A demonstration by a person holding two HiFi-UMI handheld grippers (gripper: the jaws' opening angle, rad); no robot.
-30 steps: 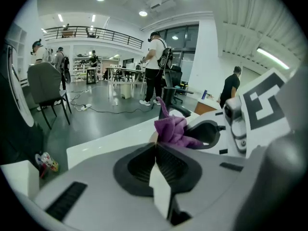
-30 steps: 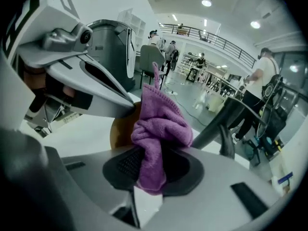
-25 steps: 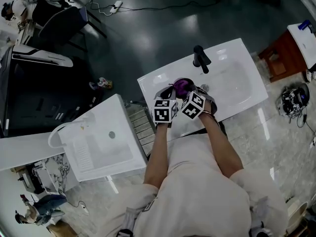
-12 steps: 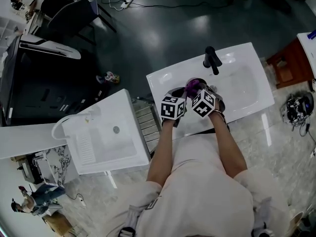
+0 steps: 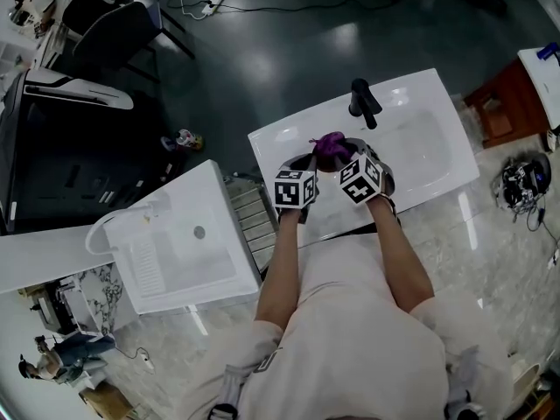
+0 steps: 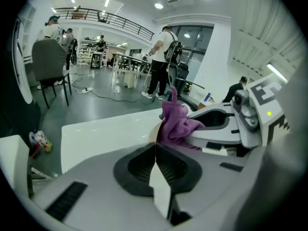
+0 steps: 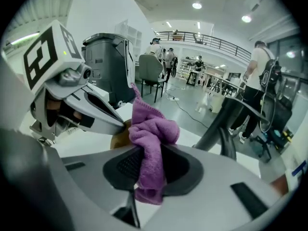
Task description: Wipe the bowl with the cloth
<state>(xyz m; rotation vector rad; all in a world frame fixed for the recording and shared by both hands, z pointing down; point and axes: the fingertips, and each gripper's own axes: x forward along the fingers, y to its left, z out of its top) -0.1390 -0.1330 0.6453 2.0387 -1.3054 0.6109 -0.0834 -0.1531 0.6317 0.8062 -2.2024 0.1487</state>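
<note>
1. My left tongs (image 6: 155, 147) are clenched on a thin pale edge, the rim of the bowl (image 6: 153, 133). It runs up between the two ribbed pads at the middle of the left gripper view.
2. My right tongs (image 7: 150, 154) grasp the purple cloth (image 7: 150, 143). It is bunched above the pads, and a short tail hangs below them.
3. In the right gripper view a tan part of the bowl shows just left of the cloth, touching it. The tip of my left tongs meets it there.
4. In the left gripper view the cloth sits right against the bowl's rim, and my right tongs reach in from the right of the frame.
5. From the head view, both marker cubes sit side by side over the white sink bench (image 5: 420, 151), just above the middle of the frame. The cloth pokes out between and above them.
6. I cannot make the bowl out clearly there.
7. A black faucet (image 5: 361, 103) stands near the cloth, towards the top of the frame.
</note>
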